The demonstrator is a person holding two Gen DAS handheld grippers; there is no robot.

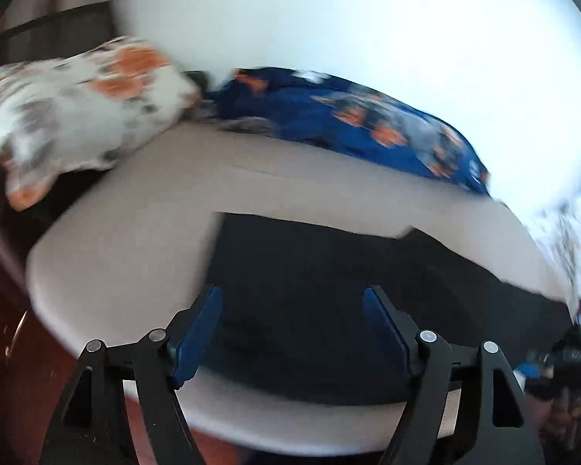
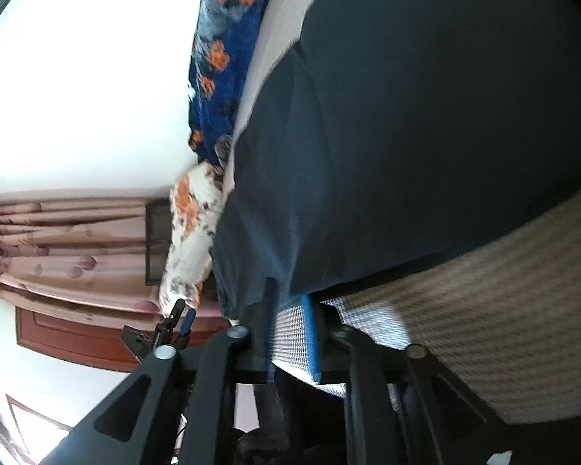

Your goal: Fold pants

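Dark navy pants (image 1: 329, 294) lie flat on a beige bed (image 1: 128, 255). My left gripper (image 1: 292, 310) is open above the pants' near edge, with nothing between its blue pads. In the right wrist view, rolled sideways, the pants (image 2: 426, 135) fill most of the frame. My right gripper (image 2: 290, 306) has its jaws a little apart, with a flap of the pants lying over the left finger; whether it grips the cloth is unclear. The left gripper shows small at the lower left of the right wrist view (image 2: 182, 316).
A white floral pillow (image 1: 77, 120) and a blue floral pillow (image 1: 360, 124) lie at the far side of the bed against a white wall. A pink curtain (image 2: 58, 240) and a wooden door (image 2: 69, 333) show in the right wrist view. The bed's checked cover (image 2: 503, 310) shows beside the right gripper.
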